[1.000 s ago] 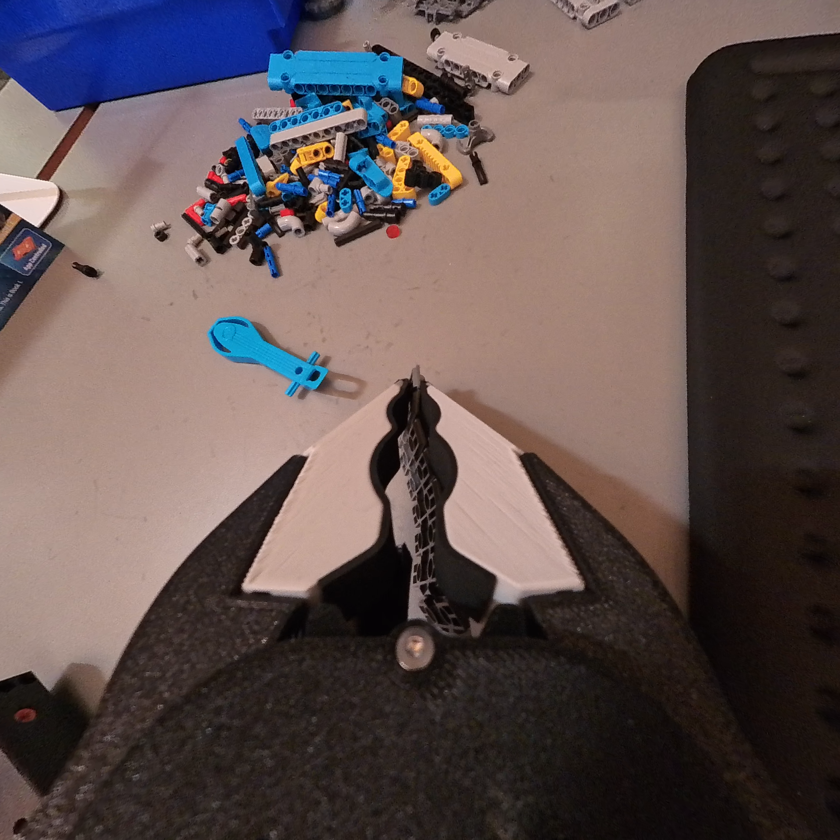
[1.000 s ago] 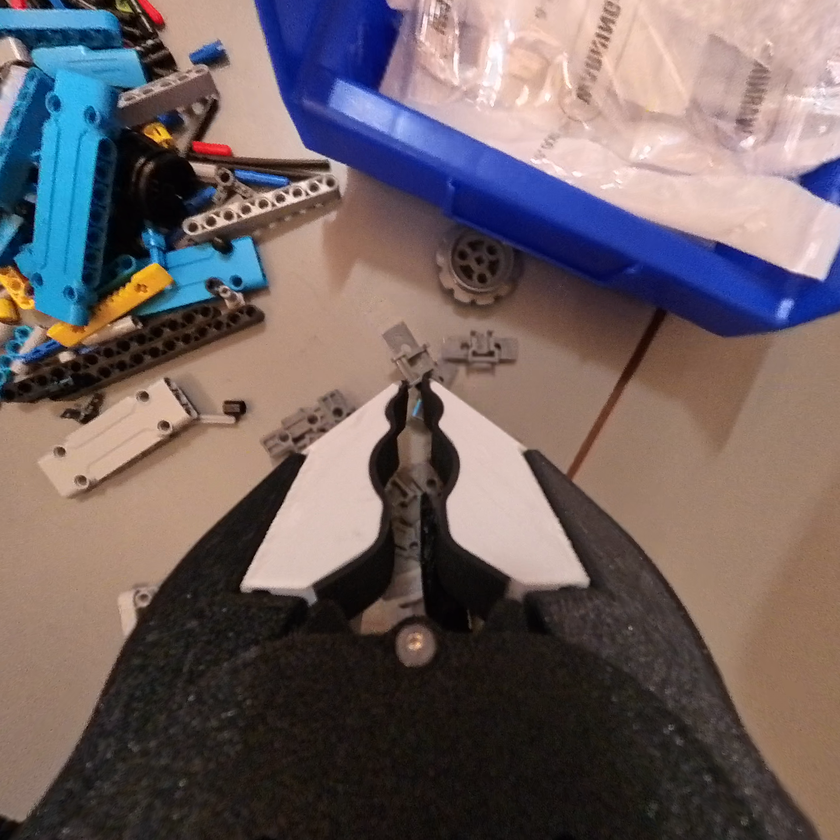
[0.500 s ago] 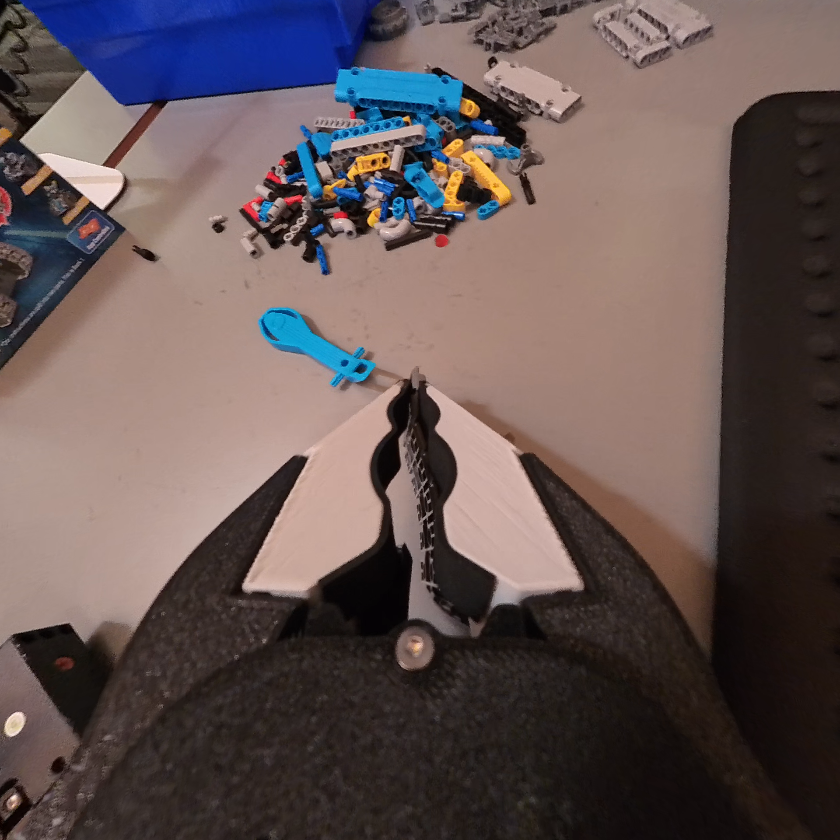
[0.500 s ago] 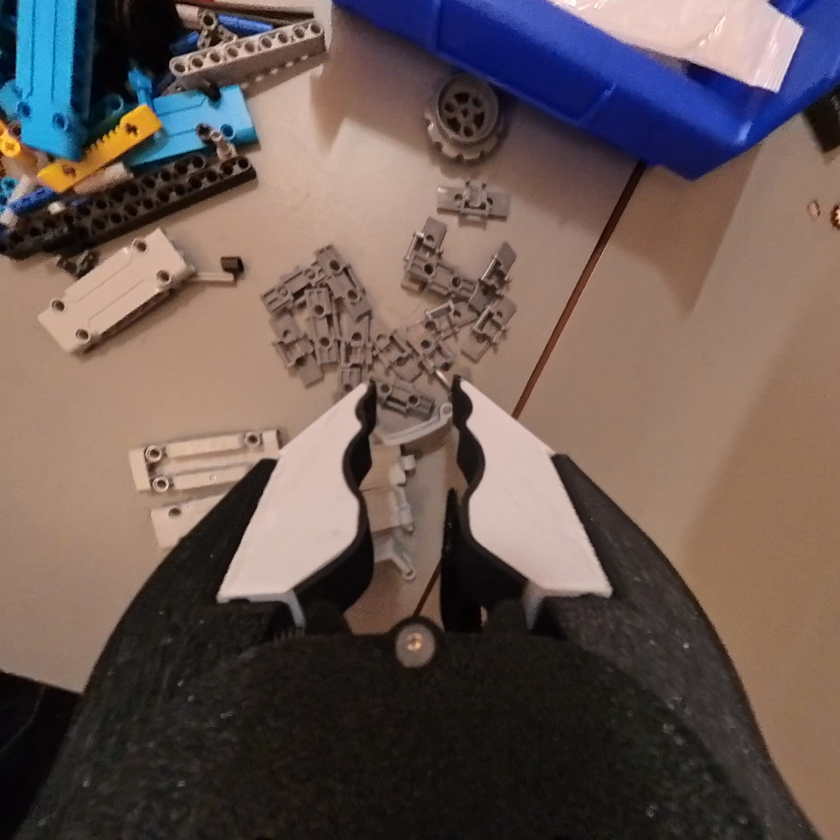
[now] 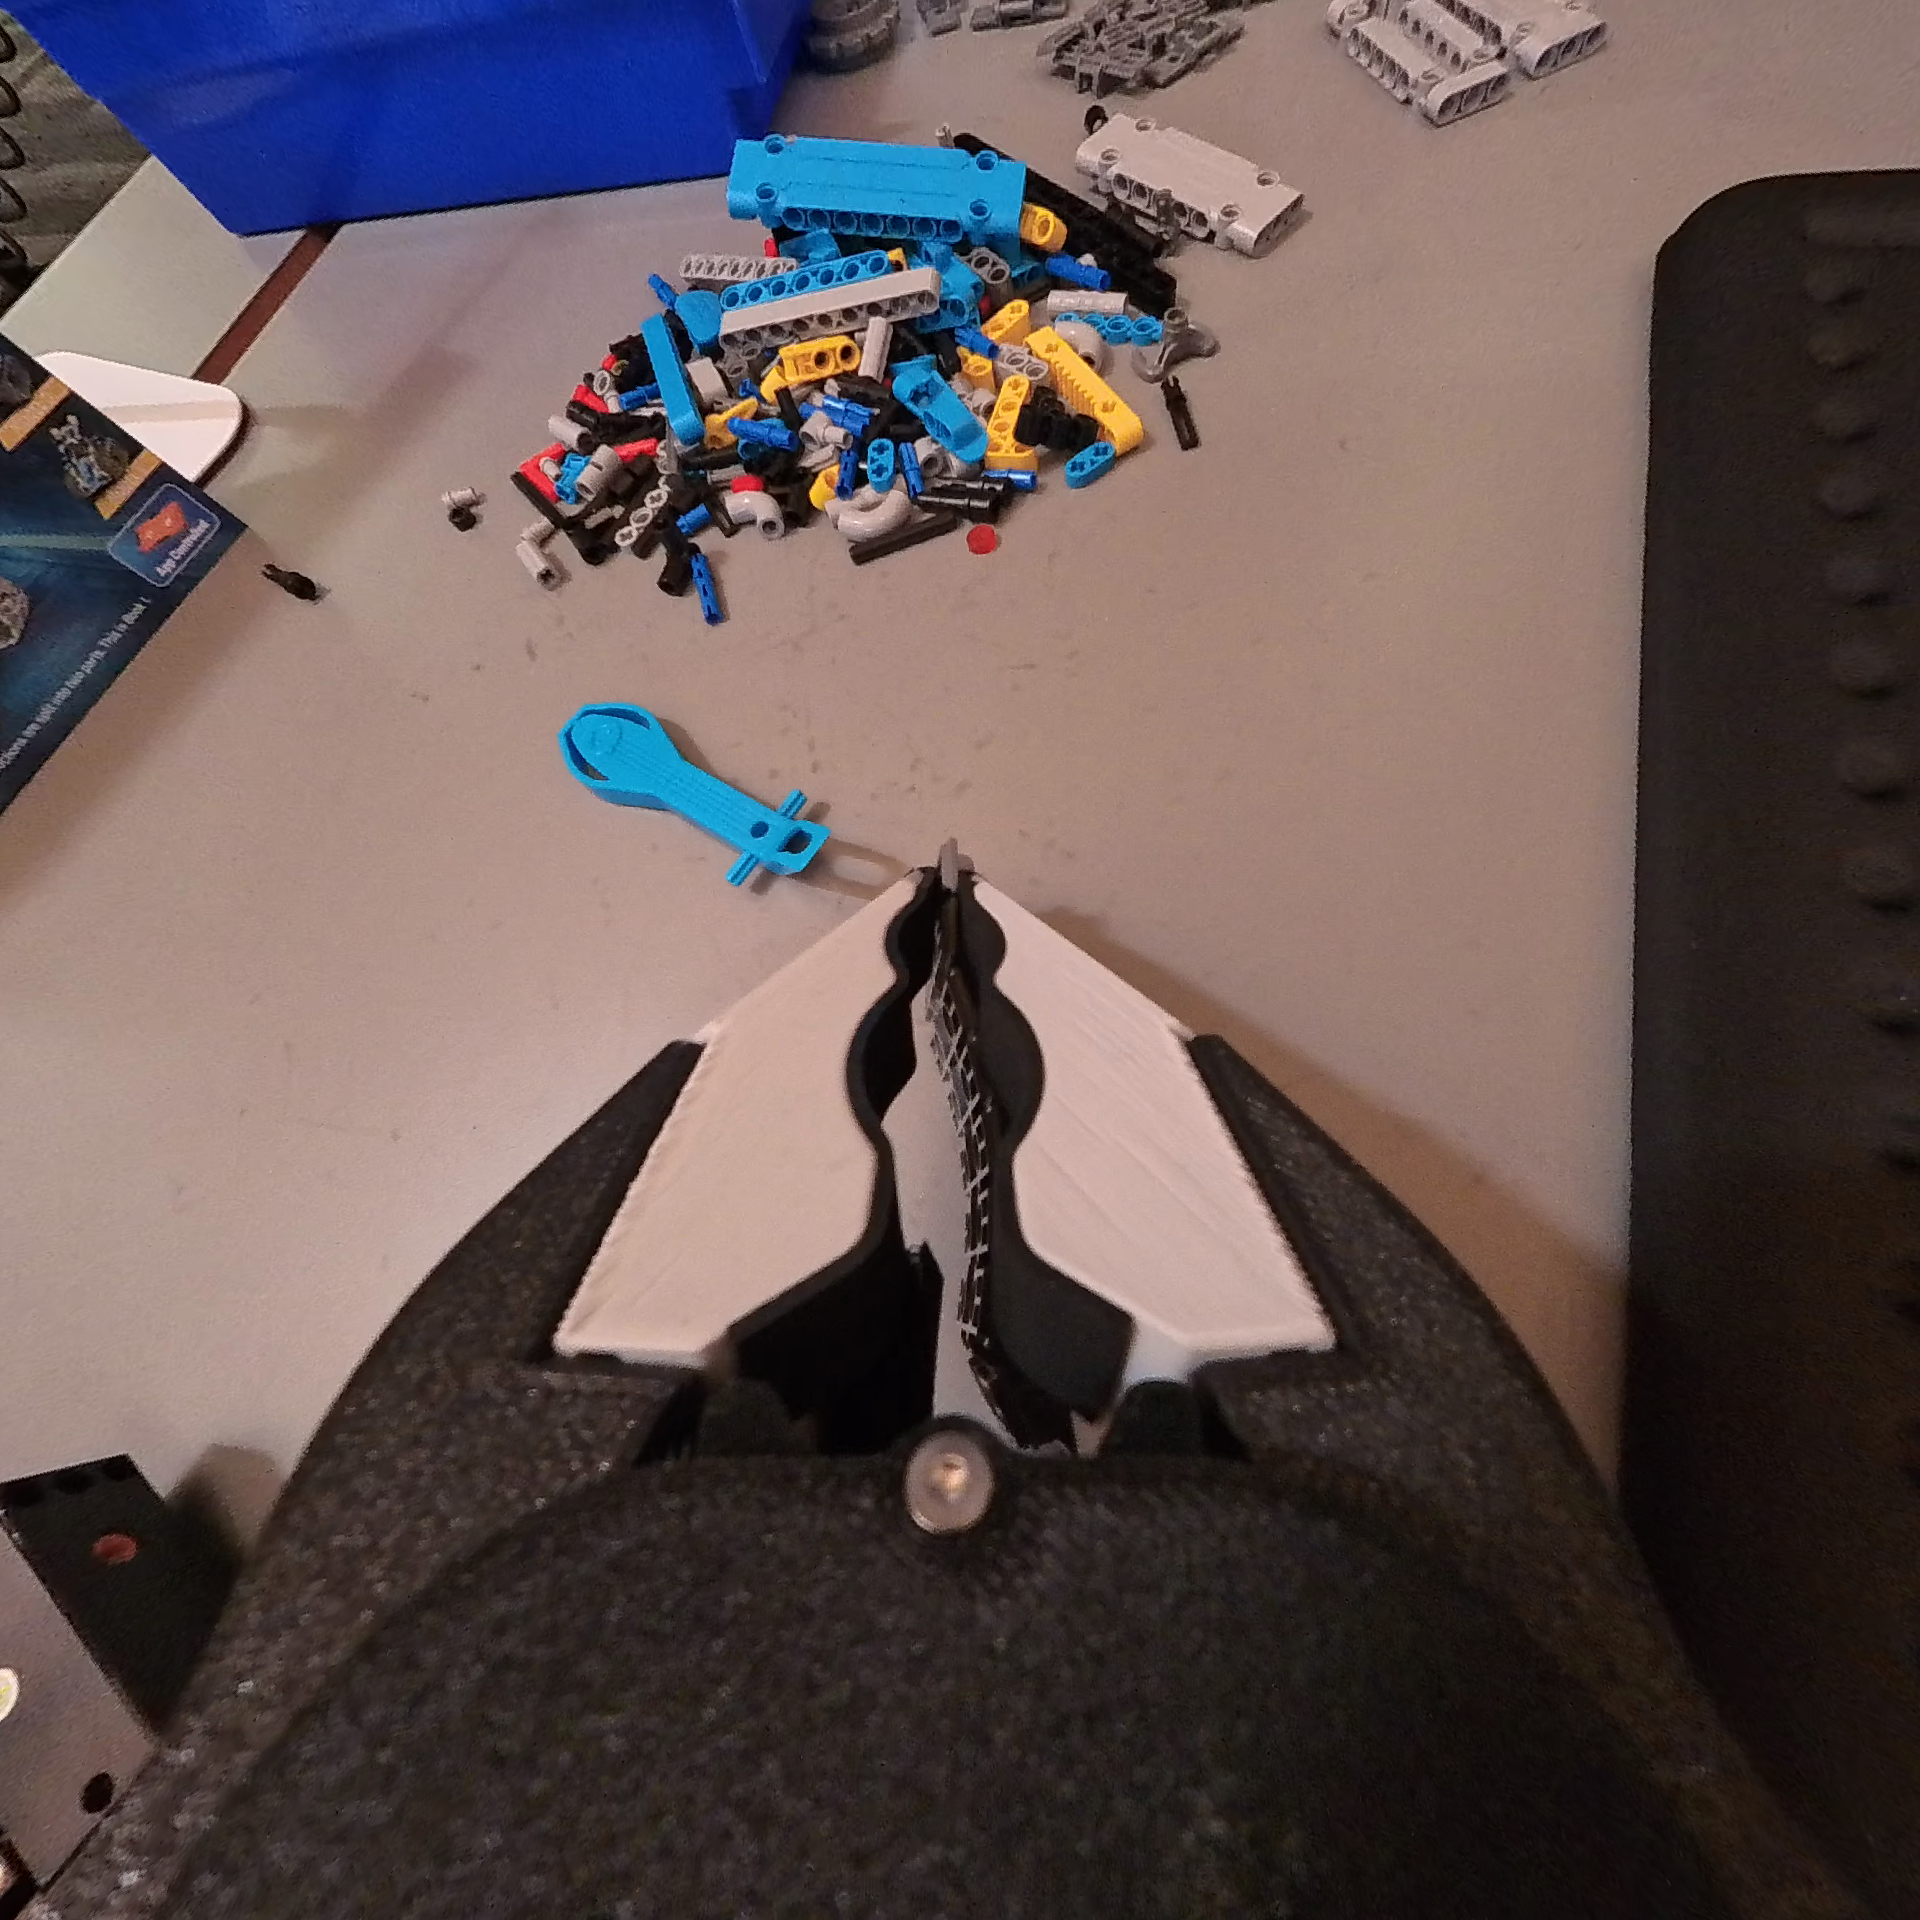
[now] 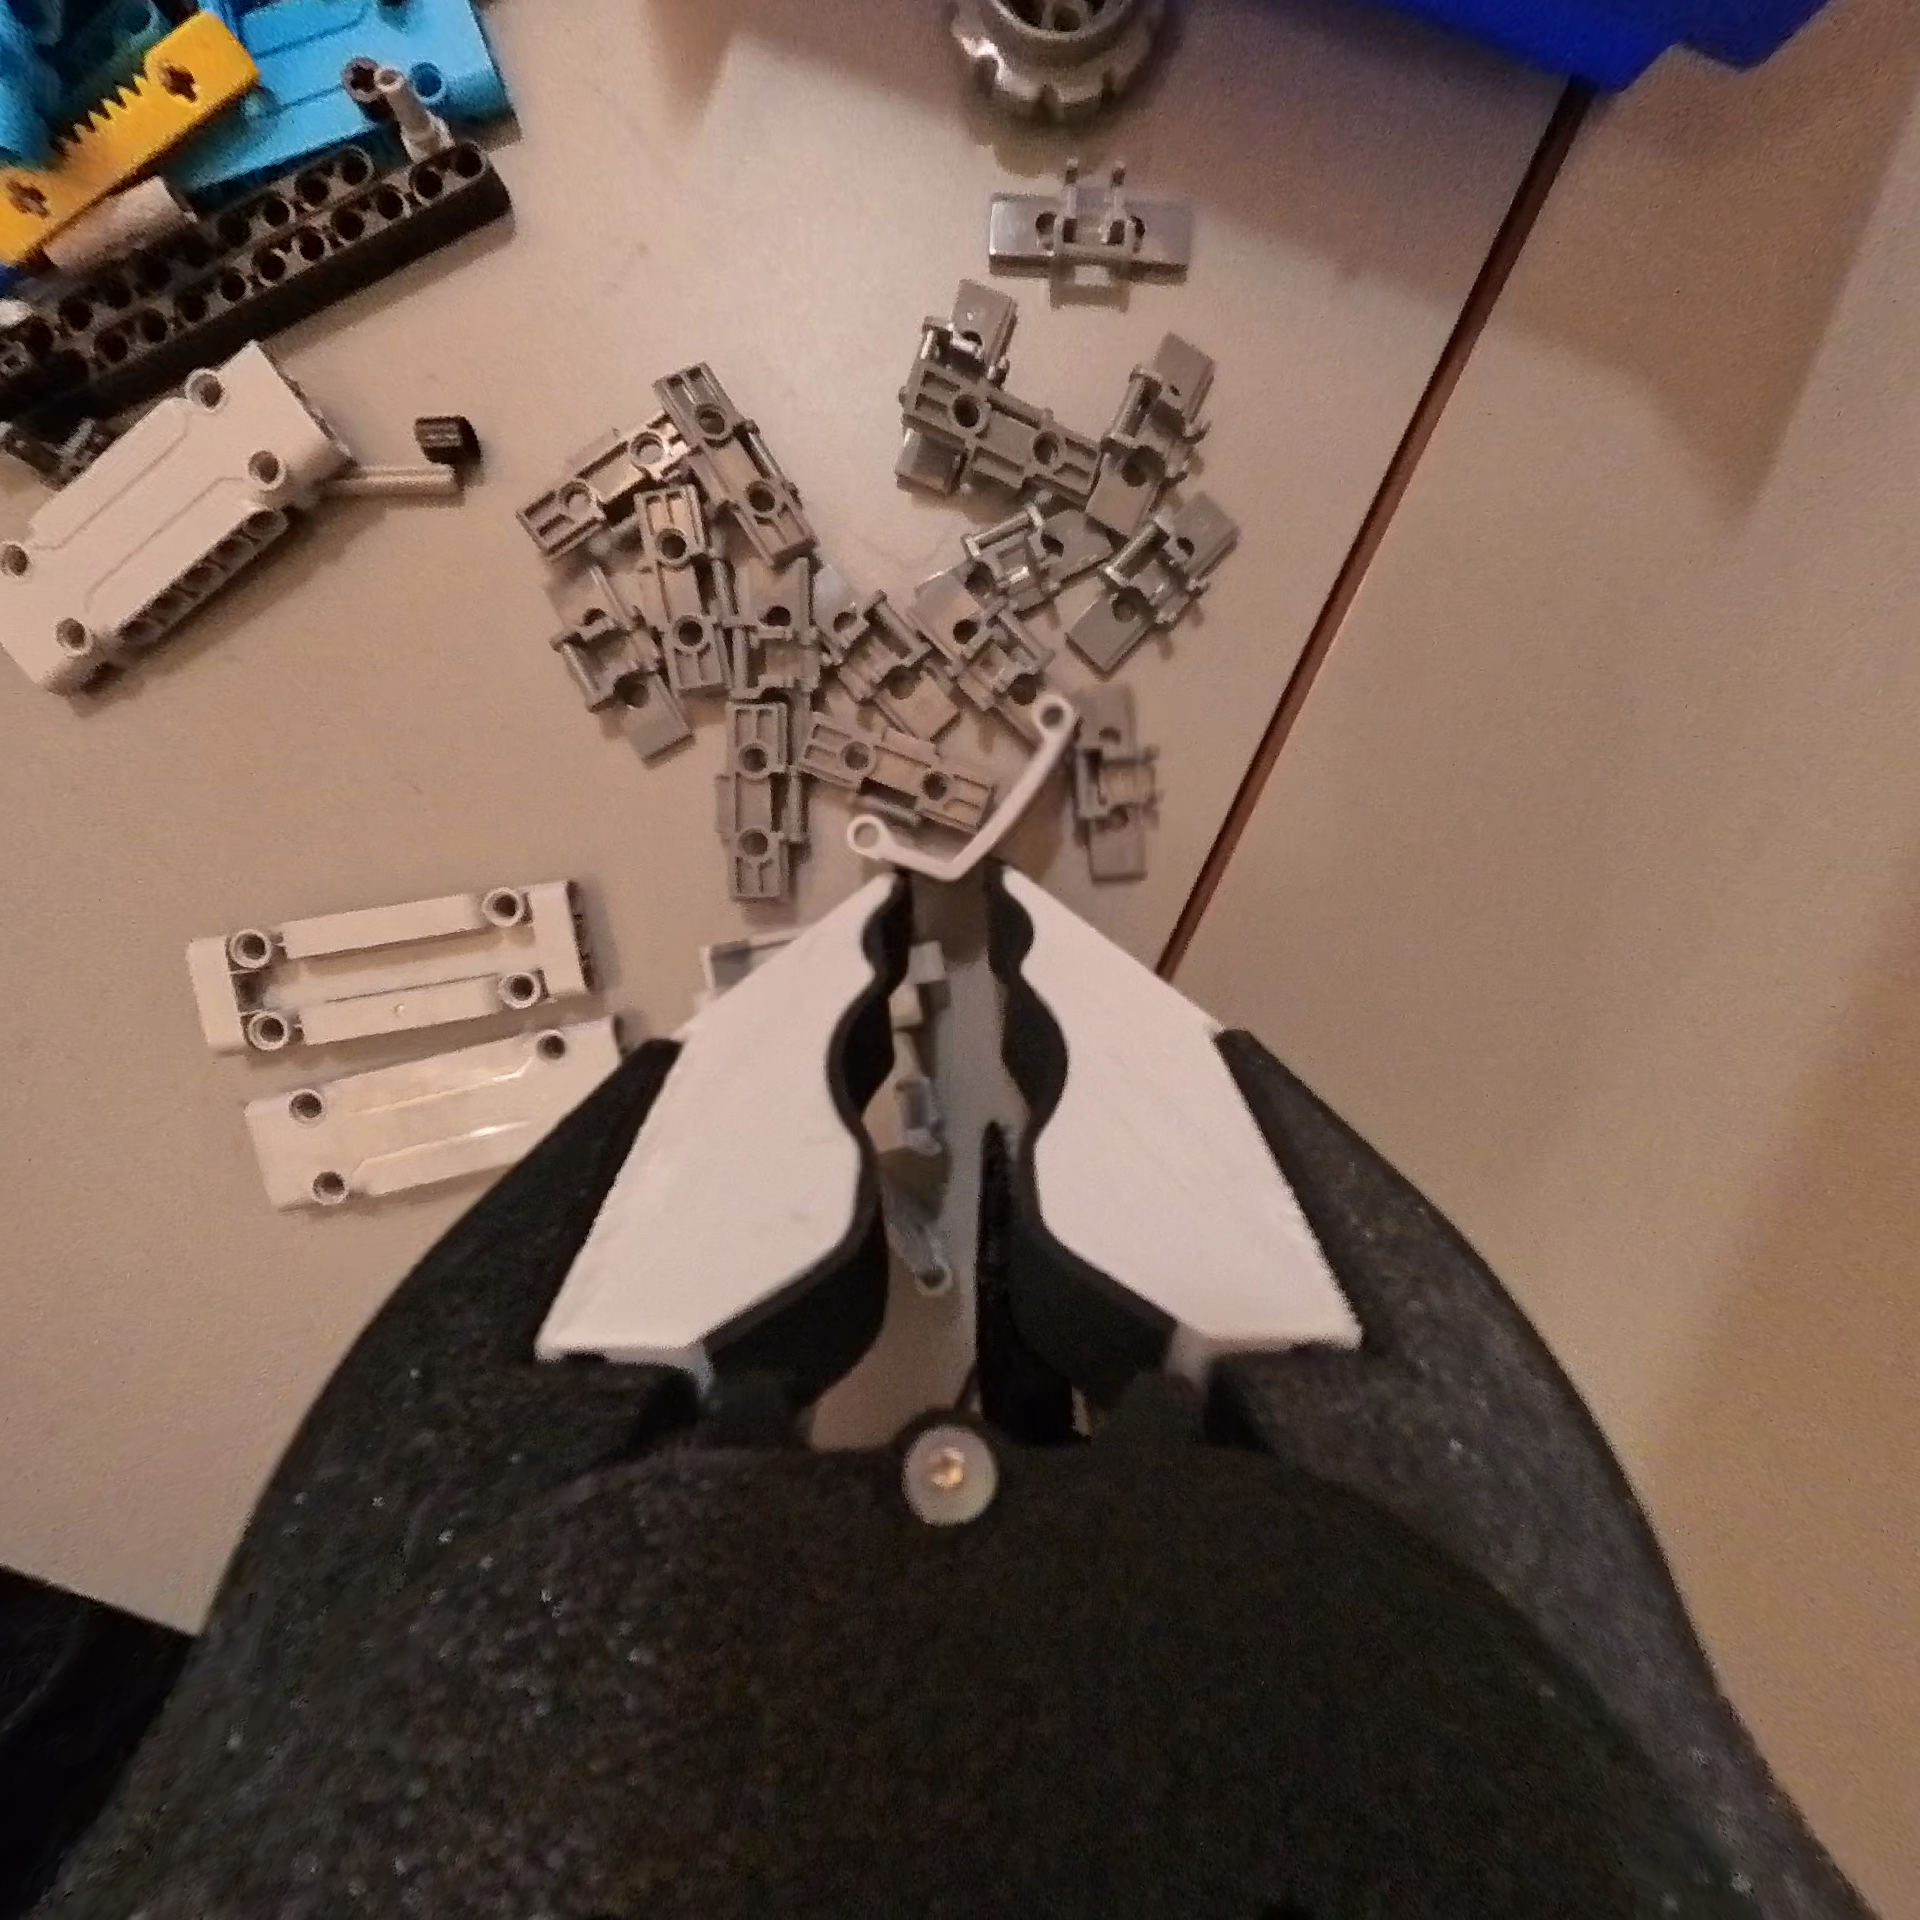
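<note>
My left gripper (image 5: 948, 883) is shut on a strip of black track links (image 5: 966, 1132) that runs back between its fingers, with a small grey end poking out at the tips. It hovers over the grey table, just right of a blue separator tool (image 5: 686, 790). My right gripper (image 6: 948, 883) is shut on a thin light grey curved piece (image 6: 987, 800) at the near edge of a heap of grey track links (image 6: 769, 623).
A pile of mixed blue, yellow, black and grey pieces (image 5: 862, 395) lies ahead of the left gripper, with a blue bin (image 5: 416, 94) behind, a booklet (image 5: 83, 582) at left and a black mat (image 5: 1787, 935) at right. Light grey panels (image 6: 395, 966) lie left of the right gripper, a grey gear wheel (image 6: 1060, 52) lies ahead. Spacing between my two grippers at the tips: around 40 centimetres.
The right gripper opened, pulled back over the heap of track links and closed on the curved piece. The left gripper stayed shut and drew back slightly.
</note>
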`<state>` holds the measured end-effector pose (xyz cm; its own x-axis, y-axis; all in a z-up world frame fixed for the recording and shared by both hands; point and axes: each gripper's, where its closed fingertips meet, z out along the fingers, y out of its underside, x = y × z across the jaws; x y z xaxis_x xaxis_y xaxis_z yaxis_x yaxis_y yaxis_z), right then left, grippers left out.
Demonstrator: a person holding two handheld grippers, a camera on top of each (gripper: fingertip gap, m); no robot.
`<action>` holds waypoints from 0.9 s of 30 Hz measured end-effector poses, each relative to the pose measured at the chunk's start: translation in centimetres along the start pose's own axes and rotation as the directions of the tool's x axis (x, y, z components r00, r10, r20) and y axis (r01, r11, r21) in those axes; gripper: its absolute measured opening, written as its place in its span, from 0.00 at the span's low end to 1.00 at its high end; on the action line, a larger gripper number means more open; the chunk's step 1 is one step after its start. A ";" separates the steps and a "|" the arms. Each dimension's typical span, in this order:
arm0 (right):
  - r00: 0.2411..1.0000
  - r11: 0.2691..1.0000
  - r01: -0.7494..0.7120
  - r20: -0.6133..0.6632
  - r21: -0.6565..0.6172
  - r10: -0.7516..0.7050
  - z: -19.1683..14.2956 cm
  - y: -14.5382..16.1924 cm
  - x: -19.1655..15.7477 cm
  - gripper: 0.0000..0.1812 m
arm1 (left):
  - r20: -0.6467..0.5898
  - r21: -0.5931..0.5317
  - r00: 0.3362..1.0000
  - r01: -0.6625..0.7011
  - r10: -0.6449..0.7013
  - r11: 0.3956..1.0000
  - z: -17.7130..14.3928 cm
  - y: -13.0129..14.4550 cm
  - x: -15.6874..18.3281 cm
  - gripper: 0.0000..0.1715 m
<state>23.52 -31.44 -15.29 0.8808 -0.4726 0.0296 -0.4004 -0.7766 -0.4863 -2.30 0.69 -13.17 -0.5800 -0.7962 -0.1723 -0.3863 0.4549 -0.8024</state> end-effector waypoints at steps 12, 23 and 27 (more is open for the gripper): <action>0.991 0.979 -0.127 0.054 0.157 0.120 -1.5 -2.4 0.2 0.22 | -0.012 -0.003 1.000 -0.009 0.009 1.000 0.0 0.0 0.3 0.01; 0.971 0.972 -0.199 -0.112 0.123 0.213 -1.6 -1.8 2.9 0.00 | -0.022 -0.009 1.000 -0.014 0.014 1.000 0.1 0.1 0.6 0.01; 0.905 0.926 -0.370 -0.197 0.071 0.377 -1.3 1.0 5.1 0.00 | -0.024 -0.008 0.999 -0.022 0.022 1.000 0.0 0.0 0.7 0.01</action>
<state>27.27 -35.19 -14.48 0.5964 -0.8025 0.0155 -0.6791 -0.5148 -0.5232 -2.68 0.11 -13.28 -0.6053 -0.7764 -0.1757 -0.3795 0.4755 -0.7936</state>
